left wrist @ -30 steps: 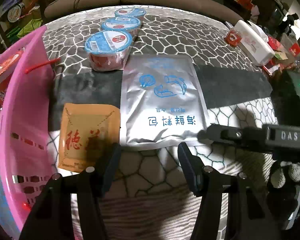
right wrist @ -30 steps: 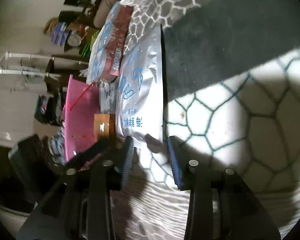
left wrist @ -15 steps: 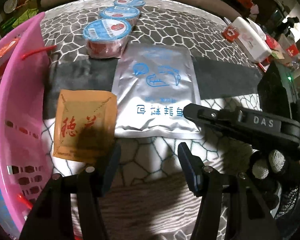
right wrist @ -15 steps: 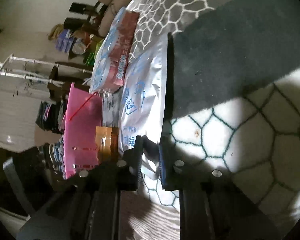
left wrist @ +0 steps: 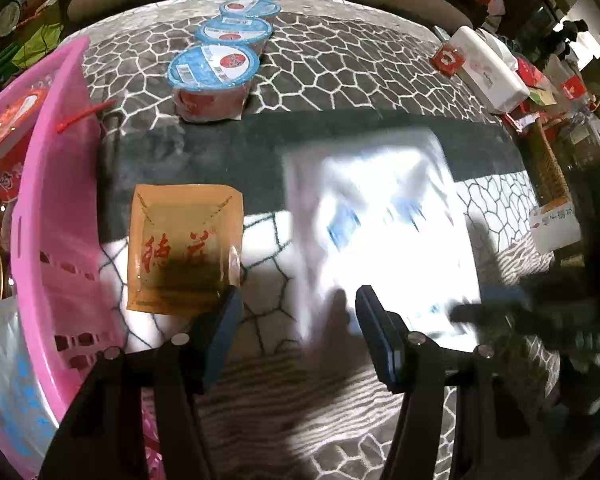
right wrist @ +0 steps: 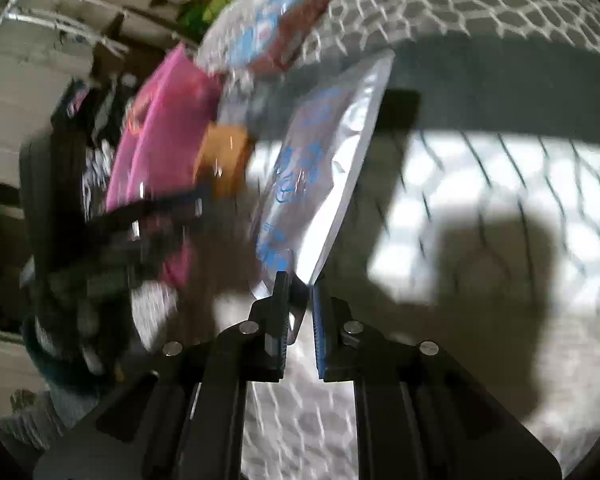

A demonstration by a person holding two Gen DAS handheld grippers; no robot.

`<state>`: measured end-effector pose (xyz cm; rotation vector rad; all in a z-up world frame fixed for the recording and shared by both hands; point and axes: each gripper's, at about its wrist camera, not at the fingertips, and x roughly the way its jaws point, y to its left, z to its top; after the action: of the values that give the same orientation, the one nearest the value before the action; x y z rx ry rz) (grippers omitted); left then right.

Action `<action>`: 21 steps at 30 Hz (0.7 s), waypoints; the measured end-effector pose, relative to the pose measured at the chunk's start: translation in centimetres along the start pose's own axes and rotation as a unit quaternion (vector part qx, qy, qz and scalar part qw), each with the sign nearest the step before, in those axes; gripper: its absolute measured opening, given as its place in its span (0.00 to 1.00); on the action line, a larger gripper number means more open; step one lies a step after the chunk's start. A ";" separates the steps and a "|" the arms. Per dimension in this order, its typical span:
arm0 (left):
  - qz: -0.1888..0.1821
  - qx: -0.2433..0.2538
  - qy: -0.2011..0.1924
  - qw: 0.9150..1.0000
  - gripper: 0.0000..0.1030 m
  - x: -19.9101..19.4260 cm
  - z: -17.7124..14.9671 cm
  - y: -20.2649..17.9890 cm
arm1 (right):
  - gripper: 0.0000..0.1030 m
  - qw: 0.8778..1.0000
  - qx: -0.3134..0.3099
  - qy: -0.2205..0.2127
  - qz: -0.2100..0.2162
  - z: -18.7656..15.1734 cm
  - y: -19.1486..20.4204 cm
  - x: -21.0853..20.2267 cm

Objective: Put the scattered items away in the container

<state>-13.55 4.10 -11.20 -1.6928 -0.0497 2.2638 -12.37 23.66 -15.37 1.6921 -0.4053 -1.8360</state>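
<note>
Left wrist view. The left gripper [left wrist: 296, 312] hung over the patterned cloth [left wrist: 340, 68] with its jaws standing apart and nothing between them. Just beyond its left finger lay an orange sachet [left wrist: 184, 248] with red characters, flat on the cloth and just beside the wall of the pink basket [left wrist: 56, 200]. The basket ran along the left edge of the frame and held red packaged goods; a white bag with blue print showed at its near end. A silver foil pouch [left wrist: 384, 220] with blue print appeared to the right of the sachet, blurred and brightly lit, its near edge tilted. Whether it touched the cloth could not be told from this view. Three blue-lidded cups [left wrist: 214, 80] stood in a row toward the far side of the cloth. A white box [left wrist: 488, 68] sat near the right edge.

Right wrist view. The right gripper [right wrist: 300, 300] had closed its jaws onto a near corner of the silver foil pouch [right wrist: 324, 168], and the pads pressed on that corner. The pouch stood up from the fingertips, edge-on and tilted, raised off the cloth [right wrist: 500, 184], where it cast a dark shadow. Beyond it, blurred, were the orange sachet [right wrist: 224, 160] and the pink basket [right wrist: 160, 136]. A blue-and-red package [right wrist: 276, 20] lay farther off. The pouch remained outside the basket.
</note>
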 end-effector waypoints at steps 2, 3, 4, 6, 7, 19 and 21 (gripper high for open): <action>-0.012 0.004 0.008 1.000 0.58 0.5 -0.1 -0.3 | 0.10 1.000 -0.006 0.007 -0.018 -1.3 0.1 -1.0; -0.015 0.004 0.012 1.000 0.58 0.8 0.0 -0.5 | 0.10 1.000 0.003 -0.002 -0.025 -1.7 -0.4 -1.9; -0.017 0.005 0.016 1.000 0.58 1.3 0.0 -0.8 | 0.10 0.999 0.018 -0.019 -0.022 -1.8 -1.2 -2.8; -0.022 0.007 0.028 0.999 0.58 2.4 -0.2 -1.2 | 0.16 0.997 0.057 -0.044 0.031 -1.9 -3.2 -3.7; -0.023 0.010 0.036 0.999 0.58 3.1 -0.3 -1.5 | 0.24 0.993 0.083 -0.051 0.060 -1.8 -4.4 -3.7; -0.032 0.081 0.053 0.995 0.51 4.4 -1.6 -4.3 | 0.43 0.987 0.133 0.021 0.083 -1.7 -6.1 1.4; -0.034 0.077 0.053 0.995 0.51 4.1 -1.6 -4.2 | 0.43 0.987 0.139 0.013 0.083 -1.7 -6.0 1.3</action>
<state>-12.14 8.92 -14.59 -1.7009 0.0863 2.0686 -12.08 27.75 -20.20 1.7997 -0.7984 -1.6946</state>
